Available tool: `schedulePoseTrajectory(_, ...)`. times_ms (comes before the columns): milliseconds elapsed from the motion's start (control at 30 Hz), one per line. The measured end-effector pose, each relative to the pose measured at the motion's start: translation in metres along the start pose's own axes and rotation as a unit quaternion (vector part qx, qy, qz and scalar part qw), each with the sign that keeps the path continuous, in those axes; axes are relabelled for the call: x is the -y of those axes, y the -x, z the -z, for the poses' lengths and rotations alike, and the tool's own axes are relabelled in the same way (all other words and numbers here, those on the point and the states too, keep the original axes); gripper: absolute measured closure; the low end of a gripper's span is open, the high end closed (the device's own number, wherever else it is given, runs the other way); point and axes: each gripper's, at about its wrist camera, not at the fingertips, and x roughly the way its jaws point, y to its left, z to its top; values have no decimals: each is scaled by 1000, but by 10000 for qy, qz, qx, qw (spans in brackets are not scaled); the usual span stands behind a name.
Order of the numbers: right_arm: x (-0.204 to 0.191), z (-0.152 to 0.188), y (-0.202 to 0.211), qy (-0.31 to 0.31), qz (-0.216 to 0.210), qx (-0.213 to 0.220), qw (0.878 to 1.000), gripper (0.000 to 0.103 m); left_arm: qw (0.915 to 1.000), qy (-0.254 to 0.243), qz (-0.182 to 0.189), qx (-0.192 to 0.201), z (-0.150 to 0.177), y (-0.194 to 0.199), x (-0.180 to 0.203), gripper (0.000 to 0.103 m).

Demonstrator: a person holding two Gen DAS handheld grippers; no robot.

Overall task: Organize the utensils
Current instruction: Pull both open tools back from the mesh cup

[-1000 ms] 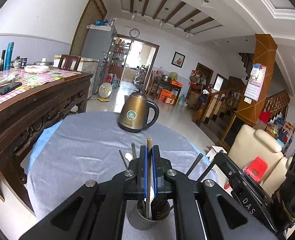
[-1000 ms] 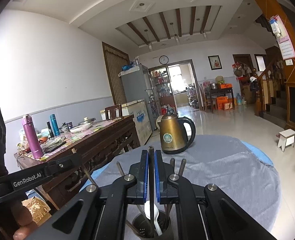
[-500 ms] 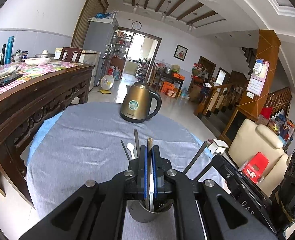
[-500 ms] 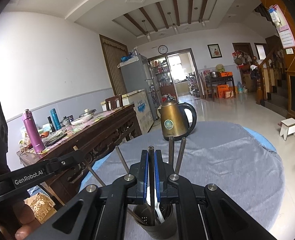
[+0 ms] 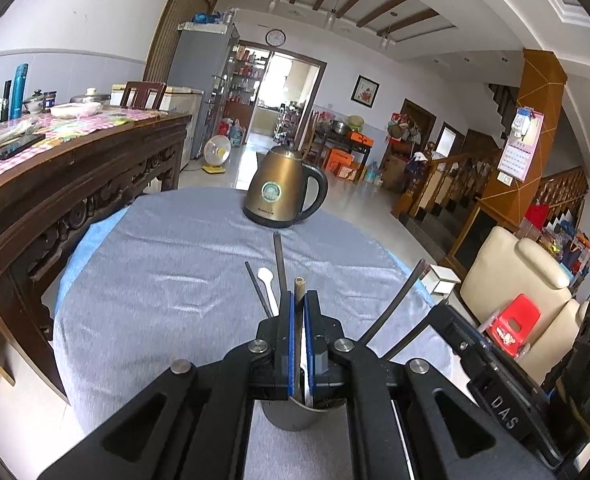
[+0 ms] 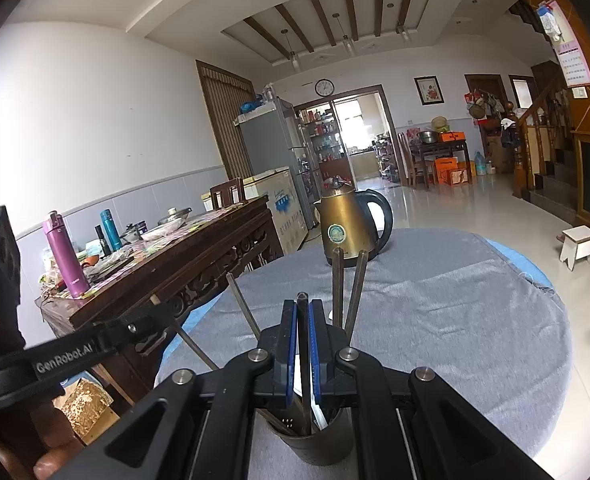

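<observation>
A metal utensil cup point(image 5: 295, 416) stands on the grey-clothed round table point(image 5: 167, 264), below both grippers; it also shows in the right wrist view point(image 6: 323, 440). My left gripper point(image 5: 299, 300) is shut on a light wooden chopstick point(image 5: 298, 292) that reaches down into the cup. My right gripper point(image 6: 302, 308) is shut on a dark chopstick point(image 6: 303, 320) over the same cup. Dark chopsticks point(image 6: 349, 288) and a white spoon point(image 5: 266, 280) stand in the cup.
A bronze electric kettle point(image 5: 283, 188) stands at the table's far side. A dark carved wooden sideboard point(image 5: 67, 176) with bottles and dishes runs along the left. A cream armchair point(image 5: 523, 280) and a red stool point(image 5: 513, 324) are to the right.
Both grippers have lowered toward the cup with their chopsticks; the cup and the standing utensils now sit higher and closer in both views.
</observation>
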Motion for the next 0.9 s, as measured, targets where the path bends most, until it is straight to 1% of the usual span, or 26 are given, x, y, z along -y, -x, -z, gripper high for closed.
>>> schedulePoseTrajectory(133, 1, 1, 2, -41, -20, -8, 10000, 96, 10000, 24, -9, -96, 5, -3, -2, 98)
schedulePoseTrajectory(300, 2, 0, 2, -73, -42, -29, 10000, 95, 9999, 31, 15, -110, 6, -3, -4, 98)
schedulePoseTrajectory(500, 8, -3, -1, -247, -110, -132, 9995, 95, 9997, 33, 169, -187, 2, -2, -3, 98)
schedulePoseTrajectory(533, 9, -4, 0, -274, -116, -109, 9995, 95, 9996, 46, 186, -186, 2, -1, -3, 95)
schedulePoseTrajectory(600, 13, -7, 6, -368, -130, 34, 9992, 93, 9997, 50, 226, -101, -1, 4, -4, 81)
schedulePoseTrajectory(633, 15, -9, 9, -419, -152, 92, 9990, 88, 9998, 45, 214, -26, -2, 7, -4, 67)
schedulePoseTrajectory(667, 17, -11, 13, -475, -169, 169, 9986, 78, 9998, 33, 197, 51, -2, 10, -4, 56)
schedulePoseTrajectory(700, 21, -14, 18, -537, -142, 293, 9980, 72, 9997, 6, 162, 164, -4, 15, -3, 53)
schedulePoseTrajectory(733, 24, -16, 22, -570, -100, 382, 9976, 58, 9996, -22, 143, 230, -6, 17, -3, 52)
schedulePoseTrajectory(767, 26, -18, 26, -603, -35, 492, 9970, 48, 9995, -59, 117, 285, -7, 19, -3, 51)
schedulePoseTrajectory(800, 29, -19, 30, -629, 35, 602, 9962, 47, 9994, -88, 76, 323, -8, 21, -2, 49)
schedulePoseTrajectory(833, 32, -20, 33, -646, 110, 680, 9955, 47, 9993, -88, 44, 350, -9, 22, -3, 44)
schedulePoseTrajectory(900, 38, -23, 35, -700, 224, 719, 9947, 47, 9993, -48, 20, 373, -10, 23, -5, 42)
